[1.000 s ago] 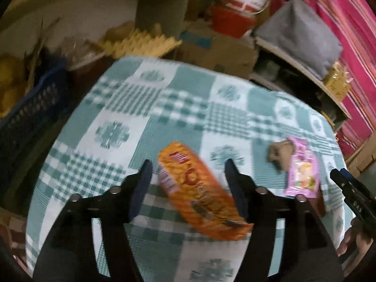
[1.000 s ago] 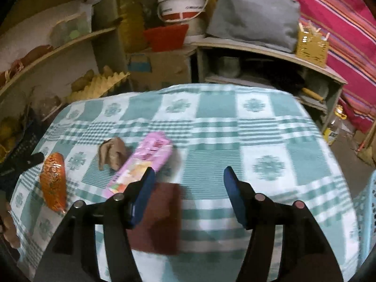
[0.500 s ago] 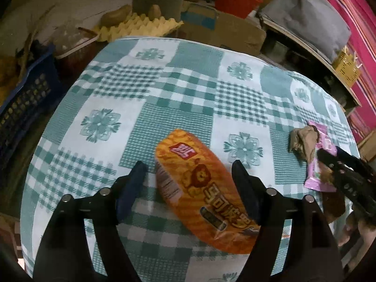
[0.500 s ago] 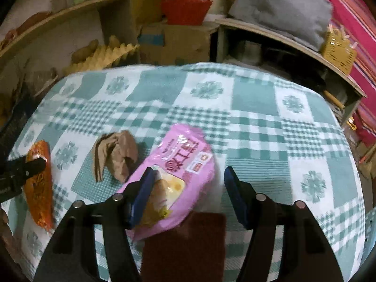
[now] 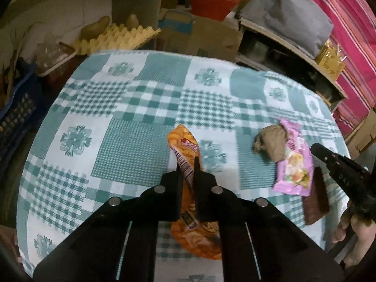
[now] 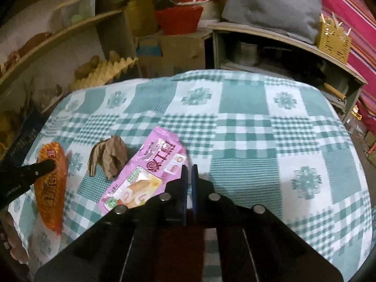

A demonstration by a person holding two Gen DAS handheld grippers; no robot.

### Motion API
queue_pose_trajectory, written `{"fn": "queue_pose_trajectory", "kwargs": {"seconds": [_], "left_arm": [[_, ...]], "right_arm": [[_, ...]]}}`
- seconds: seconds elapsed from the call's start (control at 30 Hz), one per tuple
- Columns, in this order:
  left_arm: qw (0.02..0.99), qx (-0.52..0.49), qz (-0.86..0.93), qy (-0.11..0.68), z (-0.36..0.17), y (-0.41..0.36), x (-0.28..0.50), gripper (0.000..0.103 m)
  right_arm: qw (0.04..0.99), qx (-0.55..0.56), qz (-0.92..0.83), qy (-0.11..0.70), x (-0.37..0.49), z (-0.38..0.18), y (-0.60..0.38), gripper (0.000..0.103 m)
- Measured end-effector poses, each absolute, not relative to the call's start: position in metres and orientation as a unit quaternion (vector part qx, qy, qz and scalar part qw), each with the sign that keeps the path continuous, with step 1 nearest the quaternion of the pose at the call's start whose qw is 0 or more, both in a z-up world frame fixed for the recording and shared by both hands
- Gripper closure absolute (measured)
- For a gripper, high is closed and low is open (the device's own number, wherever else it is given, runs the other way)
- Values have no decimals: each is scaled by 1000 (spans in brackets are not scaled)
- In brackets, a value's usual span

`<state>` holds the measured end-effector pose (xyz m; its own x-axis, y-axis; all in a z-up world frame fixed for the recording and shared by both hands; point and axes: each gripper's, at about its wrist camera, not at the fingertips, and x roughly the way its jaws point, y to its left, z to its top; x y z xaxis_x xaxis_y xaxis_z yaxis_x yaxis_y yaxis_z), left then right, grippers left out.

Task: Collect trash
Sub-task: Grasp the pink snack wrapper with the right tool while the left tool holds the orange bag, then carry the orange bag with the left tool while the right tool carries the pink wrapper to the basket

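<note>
The left gripper (image 5: 188,164) is clamped on the orange snack bag (image 5: 185,150), its fingers pinching a raised fold along the middle of the bag. The bag lies on the checked tablecloth (image 5: 131,108) of the table near the near edge, its long axis running from the near edge toward the far edge, with the sealed top end pointing away.

The right gripper (image 6: 188,171) has its fingers pressed together on the near right edge of the pink wrapper (image 6: 150,169). The wrapper lies flat, its long axis slanting from near left to far right across the table. Just under the gripper, at the near edge, sits a dark brown flat piece (image 5: 315,199), partly hidden by the gripper body.

Between the two wrappers rests a crumpled brown paper (image 6: 108,155), touching the pink wrapper's left side and apart from the orange bag.

Beyond the far edge stand a yellow egg tray (image 5: 117,40), a cardboard box (image 5: 204,37) and a shelf with a grey cushion (image 6: 272,7).
</note>
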<state>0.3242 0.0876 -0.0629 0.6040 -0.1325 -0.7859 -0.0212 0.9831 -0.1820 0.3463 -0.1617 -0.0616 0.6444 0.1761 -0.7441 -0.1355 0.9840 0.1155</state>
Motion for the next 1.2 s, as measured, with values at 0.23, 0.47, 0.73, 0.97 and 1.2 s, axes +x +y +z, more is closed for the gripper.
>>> {"fn": "queue_pose_trajectory", "kwargs": {"seconds": [0.23, 0.47, 0.73, 0.97, 1.2], "left_arm": [[910, -94, -54, 400, -28, 76, 307, 99], [912, -92, -44, 398, -27, 87, 304, 99], [892, -100, -18, 441, -64, 119, 317, 99], [884, -109, -15, 455, -79, 126, 326, 99], [888, -87, -30, 450, -75, 112, 326, 99]], "right_arm": [[909, 38, 86, 405, 334, -47, -184, 99], [909, 8, 88, 407, 329, -48, -163, 81], [905, -34, 80, 417, 335, -61, -116, 27], [895, -61, 77, 436, 341, -80, -87, 22], [894, -38, 90, 438, 343, -77, -106, 75]]}}
